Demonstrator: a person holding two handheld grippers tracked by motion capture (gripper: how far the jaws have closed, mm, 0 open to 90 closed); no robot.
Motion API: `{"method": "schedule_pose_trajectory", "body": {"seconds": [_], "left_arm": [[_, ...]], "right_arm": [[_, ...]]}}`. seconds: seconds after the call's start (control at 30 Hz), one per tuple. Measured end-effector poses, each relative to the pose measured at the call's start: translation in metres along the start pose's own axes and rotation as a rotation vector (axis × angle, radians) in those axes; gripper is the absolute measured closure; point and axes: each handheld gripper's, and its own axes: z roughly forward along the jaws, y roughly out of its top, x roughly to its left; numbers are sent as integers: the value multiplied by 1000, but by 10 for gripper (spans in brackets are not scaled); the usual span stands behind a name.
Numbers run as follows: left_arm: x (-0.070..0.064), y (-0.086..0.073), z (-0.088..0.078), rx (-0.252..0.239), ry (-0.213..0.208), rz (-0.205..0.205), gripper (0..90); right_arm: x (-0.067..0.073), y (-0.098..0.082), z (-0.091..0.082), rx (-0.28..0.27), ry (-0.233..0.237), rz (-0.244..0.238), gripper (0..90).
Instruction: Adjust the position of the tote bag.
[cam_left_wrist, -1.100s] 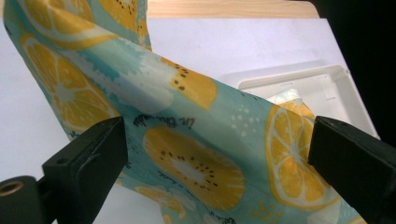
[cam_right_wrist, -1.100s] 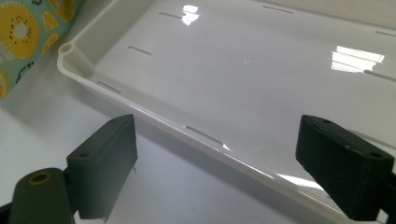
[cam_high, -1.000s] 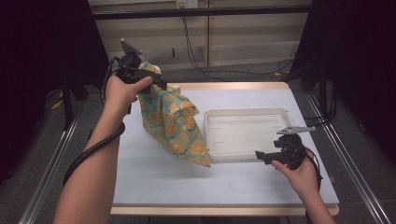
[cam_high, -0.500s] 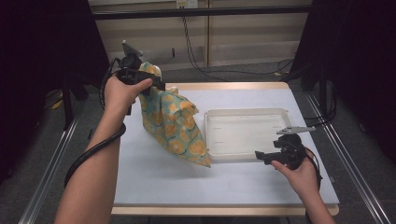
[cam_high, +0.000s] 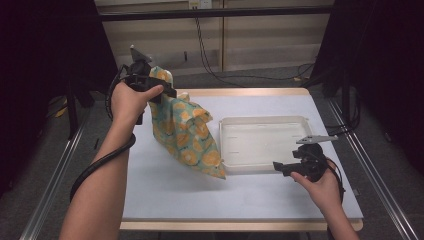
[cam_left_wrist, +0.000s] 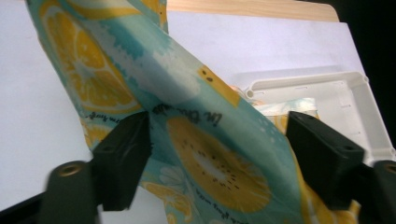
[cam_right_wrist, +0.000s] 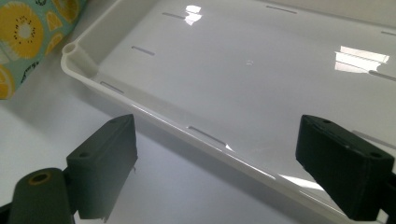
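Holding: left gripper (cam_left_wrist: 217, 154) jaws closing round citrus-print cloth (cam_high: 187, 135) | right gripper (cam_right_wrist: 217, 172) spread beside white tray (cam_high: 300, 122)

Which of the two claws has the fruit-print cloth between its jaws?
The left claw, raised at the table's far left: the lemon-print cloth hangs between its jaws, which have just been closing. The right claw is open by the white tray's near rim.

Small dark print on the teal lemon-patterned cloth (cam_left_wrist: 205, 140), one line above the lemon slice and another below it, lettering upside down and too blurred to read, no other legible text or numbers
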Motion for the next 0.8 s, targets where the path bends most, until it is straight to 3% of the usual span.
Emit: {"method": "schedule_pose_trajectory", "body": {"seconds": [0.03,0.07,0.13,0.3,0.4,0.53,0.63,0.8], "left_arm": [[-3,0,-2,14,19,-7,345],[-3,0,-2,14,19,-7,368],[-6,0,-4,32,17,-49,441],[-7,0,-4,47,11,-85,558],[-8,1,-5,68,42,-110,657],[-8,1,-6,72,57,-104,728],[-9,2,-5,68,40,-120,855],[-11,4,-8,87,39,-102,895]], "right_arm": [[0,0,0,2,2,4,122],[0,0,0,3,2,5,122],[0,0,0,3,3,4,122],[0,0,0,0,5,-2,122],[1,0,1,5,7,4,122],[1,0,2,3,9,-3,122],[1,0,1,5,10,4,122],[0,-1,1,6,13,6,122]]}}
